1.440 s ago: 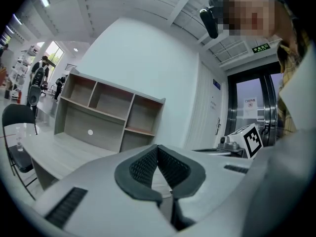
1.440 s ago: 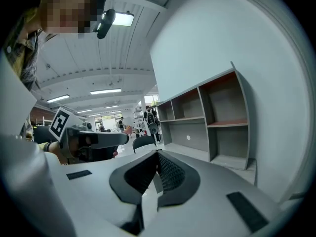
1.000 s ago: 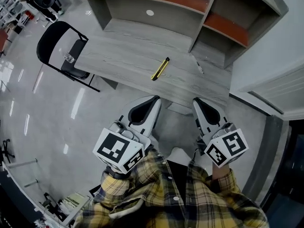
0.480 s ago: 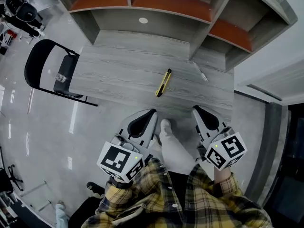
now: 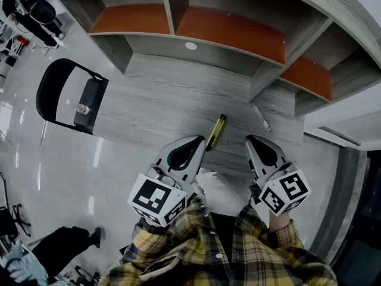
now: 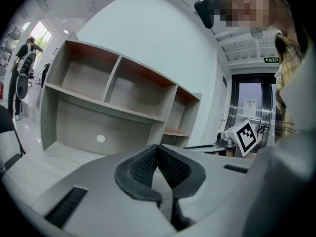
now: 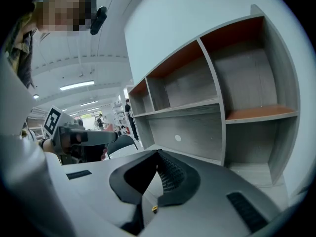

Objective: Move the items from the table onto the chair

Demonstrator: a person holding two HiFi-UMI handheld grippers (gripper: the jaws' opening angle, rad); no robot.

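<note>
A yellow and black utility knife [image 5: 215,131] lies on the grey wooden table [image 5: 155,109], near its front edge. A thin grey pen-like item [image 5: 262,118] lies to its right. The black folding chair [image 5: 89,103] stands at the table's left end, with a small clear object [image 5: 83,109] on its seat. My left gripper [image 5: 193,140] is shut and empty, its tip just left of the knife's near end. In the left gripper view, the left gripper [image 6: 158,147] has its pads together. My right gripper [image 5: 250,139] is also shut with nothing in it, as the right gripper [image 7: 158,152] shows in its own view.
A grey shelf unit with orange-brown boards [image 5: 190,25] rises along the table's back. The glossy floor [image 5: 71,177] spreads to the left. A person's legs [image 5: 65,243] show at the bottom left, and office chairs [image 5: 30,5] stand at the far top left.
Both grippers have come forward to the table's front edge, so the knife now lies just ahead of the left tip. The jaws stay shut.
</note>
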